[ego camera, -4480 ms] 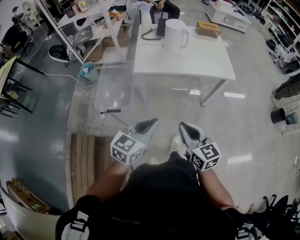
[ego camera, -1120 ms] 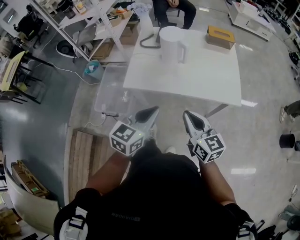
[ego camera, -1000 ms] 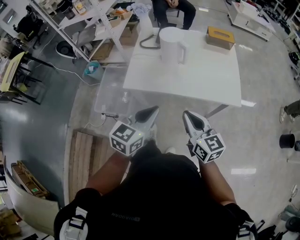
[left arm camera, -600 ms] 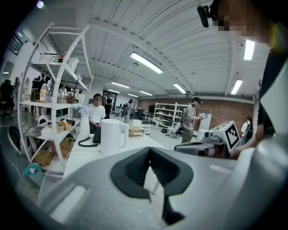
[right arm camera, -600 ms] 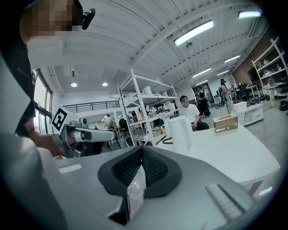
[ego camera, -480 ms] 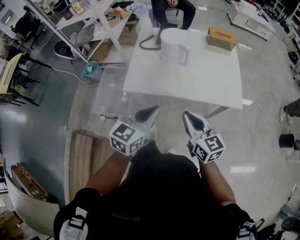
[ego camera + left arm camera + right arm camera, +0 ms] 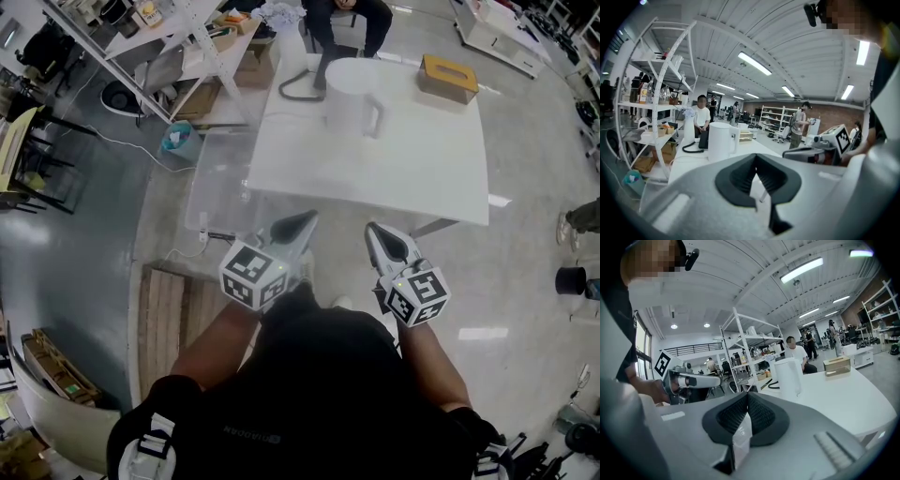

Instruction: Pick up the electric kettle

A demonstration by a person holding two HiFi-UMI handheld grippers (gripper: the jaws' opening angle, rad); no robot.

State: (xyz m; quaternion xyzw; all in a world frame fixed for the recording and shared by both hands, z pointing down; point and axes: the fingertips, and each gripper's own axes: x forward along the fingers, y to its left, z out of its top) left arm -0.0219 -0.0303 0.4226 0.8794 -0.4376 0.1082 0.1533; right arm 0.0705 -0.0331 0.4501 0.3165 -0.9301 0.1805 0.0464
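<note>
The floor [image 7: 525, 281] was smooth grey concrete, with glare from the lamps. A white table [image 7: 412, 178] stood on it, with a white shelf rack [image 7: 187, 42] off its far left corner and a clear plastic bin [image 7: 220, 183] just beside its left edge. A wooden pallet [image 7: 169, 309] lay nearer. Long strip lights [image 7: 754, 63] ran along the white ribbed ceiling [image 7: 797, 42]. The far wall [image 7: 829, 115] was brick.

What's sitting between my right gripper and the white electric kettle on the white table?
Nothing: the head view shows only bare white table between the right gripper and the white electric kettle.
</note>
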